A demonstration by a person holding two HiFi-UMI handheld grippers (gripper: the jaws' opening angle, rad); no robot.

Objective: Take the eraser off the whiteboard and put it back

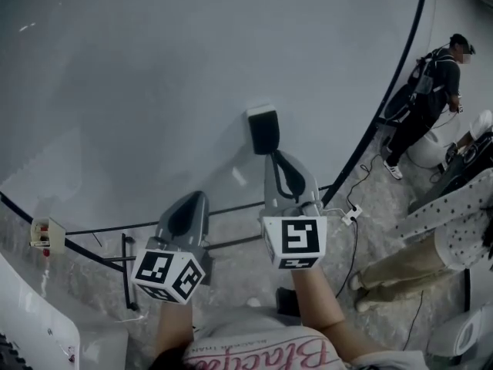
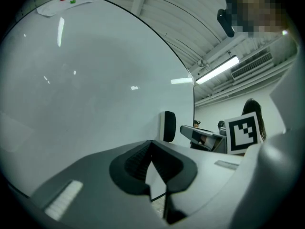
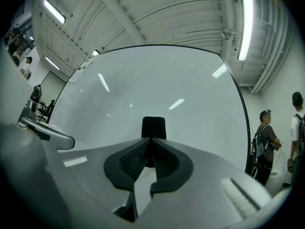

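**Eraser within reach.** Two hand-held tools point level at a whiteboard. The left tool (image 1: 197, 199), jaws together on nothing, hangs short of the board, below and to the left of the eraser. The right tool (image 1: 270, 156) leads. Its jaws are also drawn together, and its own view shows nothing between them, only the eraser (image 1: 263, 129) standing just past the tips. From above, those tips sit at the eraser's lower end, touching or just shy of it; the views do not settle which.

The dark eraser clings low on the whiteboard (image 1: 154, 83), toward its right edge. Its long axis runs up the board, roughly in line with the right tool. The right hand is plainly nearer, so the lift looks to be its job. Judged from here, the jaws would have to part and go forward around the eraser's narrow sides before any grip. The eraser appears not yet taken off.

The board is pale and glossy and catches the ceiling strip lights (image 3: 246, 27). Beyond its black-framed right edge lie a speckled floor (image 1: 377, 206) and a trailing cable with a power strip (image 1: 352, 215). A bystander (image 1: 431, 83) stands at the far right.
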